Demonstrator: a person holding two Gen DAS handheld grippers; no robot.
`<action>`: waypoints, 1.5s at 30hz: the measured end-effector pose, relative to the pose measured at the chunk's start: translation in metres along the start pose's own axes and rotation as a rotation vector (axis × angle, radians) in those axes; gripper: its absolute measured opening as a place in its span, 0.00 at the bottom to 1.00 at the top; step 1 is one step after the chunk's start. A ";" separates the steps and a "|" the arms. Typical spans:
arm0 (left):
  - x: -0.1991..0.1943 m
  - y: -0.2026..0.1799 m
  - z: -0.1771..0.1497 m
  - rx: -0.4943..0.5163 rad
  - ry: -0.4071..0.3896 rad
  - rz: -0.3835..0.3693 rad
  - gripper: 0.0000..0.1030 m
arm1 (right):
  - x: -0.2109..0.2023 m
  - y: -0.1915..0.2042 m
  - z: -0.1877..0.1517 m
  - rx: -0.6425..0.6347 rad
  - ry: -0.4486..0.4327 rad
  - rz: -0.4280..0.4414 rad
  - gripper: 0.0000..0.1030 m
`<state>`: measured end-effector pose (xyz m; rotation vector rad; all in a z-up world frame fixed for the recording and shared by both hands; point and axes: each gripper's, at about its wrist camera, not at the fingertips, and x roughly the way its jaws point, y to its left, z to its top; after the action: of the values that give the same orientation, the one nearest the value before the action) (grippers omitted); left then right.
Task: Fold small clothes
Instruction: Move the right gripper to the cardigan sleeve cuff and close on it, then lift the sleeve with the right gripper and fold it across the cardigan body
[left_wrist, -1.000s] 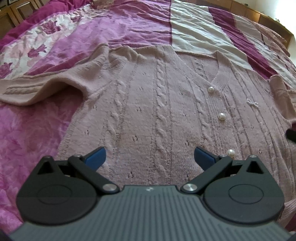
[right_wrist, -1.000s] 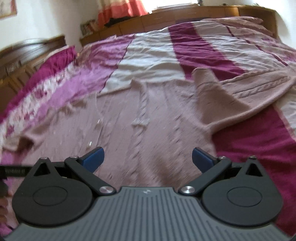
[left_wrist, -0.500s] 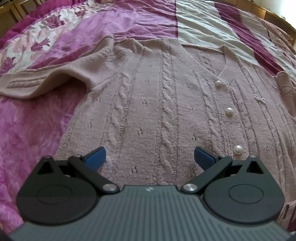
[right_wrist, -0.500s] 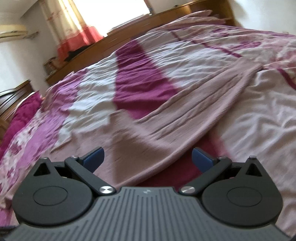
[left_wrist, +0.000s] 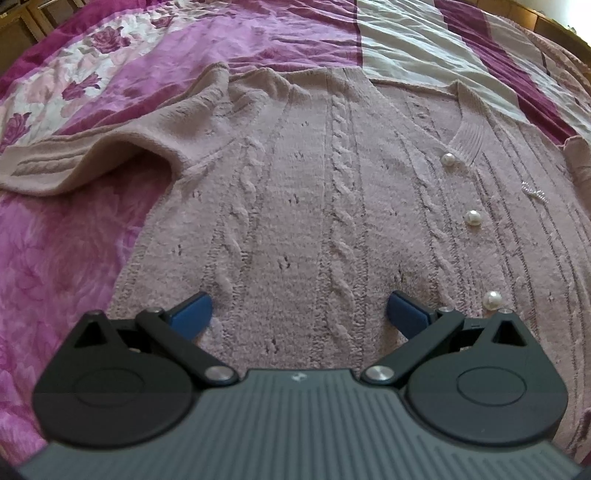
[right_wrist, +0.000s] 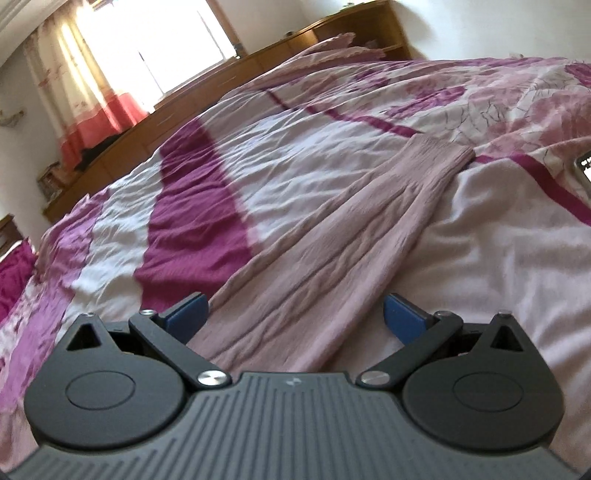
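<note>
Cardigan (left_wrist: 314, 206) flat on bedspread (left_wrist: 66, 236); both claws (left_wrist: 299, 314) (right_wrist: 293, 314) wide, apparently empty.

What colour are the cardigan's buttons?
Pearly white buttons, clearest in the left wrist view.

Home bedroom, quilted floral bedspread (right_wrist: 332, 155), wooden headboard shelf (right_wrist: 258, 70), curtained window (right_wrist: 96, 85)

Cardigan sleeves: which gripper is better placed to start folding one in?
Probably the right gripper: its open jaws straddle the outstretched sleeve directly ahead. The left gripper, also open, faces the cardigan body, with its sleeve well off to the side.
</note>
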<state>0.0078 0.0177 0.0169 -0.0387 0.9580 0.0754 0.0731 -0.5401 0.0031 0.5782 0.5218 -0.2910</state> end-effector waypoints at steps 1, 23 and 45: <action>0.001 0.000 0.000 0.003 0.000 0.002 1.00 | 0.004 -0.002 0.003 0.002 -0.004 -0.011 1.00; 0.005 -0.003 -0.005 0.034 -0.018 0.014 1.00 | 0.025 -0.027 0.025 0.080 -0.124 -0.089 0.11; -0.017 0.019 -0.001 -0.004 -0.071 -0.022 1.00 | -0.144 0.090 0.035 -0.027 -0.367 0.186 0.10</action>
<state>-0.0041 0.0361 0.0300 -0.0499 0.8866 0.0585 0.0029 -0.4713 0.1466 0.5278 0.1160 -0.2059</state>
